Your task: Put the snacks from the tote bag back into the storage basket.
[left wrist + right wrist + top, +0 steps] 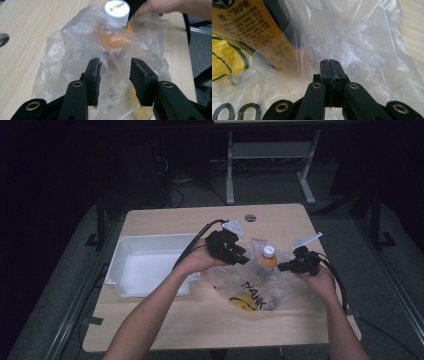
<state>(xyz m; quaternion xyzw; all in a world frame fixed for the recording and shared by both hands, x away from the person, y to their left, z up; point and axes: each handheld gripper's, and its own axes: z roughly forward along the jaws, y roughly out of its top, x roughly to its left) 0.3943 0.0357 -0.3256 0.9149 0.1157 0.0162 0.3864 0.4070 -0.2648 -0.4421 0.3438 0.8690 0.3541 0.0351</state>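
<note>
High view: a clear plastic bag (255, 287) printed with black lettering and a yellow mark lies on the wooden table (165, 320), just right of a white tray (131, 256). An orange bottle (268, 260) with a white cap stands upright inside the bag. The left gripper (239, 256) is held above the bag's left side, near the bottle; the right gripper (286, 266) sits at the bag's right edge, just beside the bottle. Left gripper view: the left gripper (115, 75) has its jaws apart, with nothing pressed between the pads; the bag (75, 50) lies below and beyond them, and the bottle (115, 30) shows through the film, its white cap (117, 9) uppermost. A hand (160, 6) appears beyond the cap. Right gripper view: the right gripper (329, 65) has its jaws together, pad against pad, hard against the bag's film (362, 45); whether a fold of film is pinched between them cannot be told. The bottle's orange label (249, 25) shows through the film at upper left, above the bag's yellow print (224, 60).
</note>
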